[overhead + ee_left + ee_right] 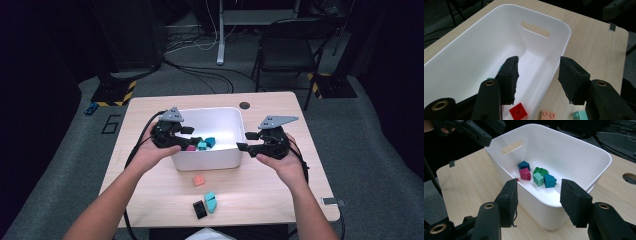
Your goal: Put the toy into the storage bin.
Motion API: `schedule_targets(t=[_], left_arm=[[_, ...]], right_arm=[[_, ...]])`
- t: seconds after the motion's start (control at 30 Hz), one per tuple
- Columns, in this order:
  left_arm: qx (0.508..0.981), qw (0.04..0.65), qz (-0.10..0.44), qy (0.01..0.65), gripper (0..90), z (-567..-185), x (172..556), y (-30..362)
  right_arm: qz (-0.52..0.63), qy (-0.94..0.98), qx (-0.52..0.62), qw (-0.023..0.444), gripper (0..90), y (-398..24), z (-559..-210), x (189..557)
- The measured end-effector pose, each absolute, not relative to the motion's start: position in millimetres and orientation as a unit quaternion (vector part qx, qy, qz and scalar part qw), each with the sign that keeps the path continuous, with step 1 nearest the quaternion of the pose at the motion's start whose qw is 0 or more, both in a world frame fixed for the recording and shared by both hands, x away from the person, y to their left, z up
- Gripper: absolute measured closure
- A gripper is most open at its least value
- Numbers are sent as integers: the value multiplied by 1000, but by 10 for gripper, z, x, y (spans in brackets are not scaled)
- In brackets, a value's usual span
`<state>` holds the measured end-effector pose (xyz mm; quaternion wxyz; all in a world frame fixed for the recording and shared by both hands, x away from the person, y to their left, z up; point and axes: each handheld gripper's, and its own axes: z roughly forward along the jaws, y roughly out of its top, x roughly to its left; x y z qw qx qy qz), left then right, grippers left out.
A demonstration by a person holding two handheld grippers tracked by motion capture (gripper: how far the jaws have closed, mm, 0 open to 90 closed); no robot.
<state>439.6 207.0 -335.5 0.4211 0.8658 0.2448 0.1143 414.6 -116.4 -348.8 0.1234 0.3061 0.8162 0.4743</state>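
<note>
A white plastic bin [207,159] stands mid-table. My left gripper [192,136] hovers over its left end, open, with nothing between the pads [539,72]. Below it, in the left gripper view, a red brick [518,111] lies on the bin's floor. My right gripper [245,141] is beside the bin's right end, open. In the right gripper view its jaws [539,195] frame the bin's near wall [541,207] without pressing on it. Inside the bin lie a dark teal block [524,165], a magenta block [525,173], a green round piece [540,171], a mint block [538,179] and a blue-teal block [549,180].
On the table in front of the bin lie a salmon brick [199,181], a black block [199,209] and a light teal block [210,201]. A round cable hole [244,105] sits behind the bin. A chair [287,47] and floor cables are beyond the table.
</note>
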Motion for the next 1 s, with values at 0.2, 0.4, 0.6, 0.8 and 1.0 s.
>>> schedule_targets(t=[0.2,0.4,0.6,0.8,1.0], left_arm=[[866,424,114,239,498,-3381,4263,2113],[869,425,115,228,496,-3447,4133,2153],[868,427,114,228,496,-3505,4058,2169],[874,413,124,225,496,-3612,3961,2202],[874,414,115,228,496,-3698,3917,2218]], right_arm=[[473,817,307,123,476,-1155,-3490,4146],[474,816,307,123,475,-1156,-3491,4145],[473,817,306,122,475,-1150,-3495,4145],[473,817,306,122,475,-1148,-3496,4146],[474,816,306,122,473,-1152,-3492,4141]])
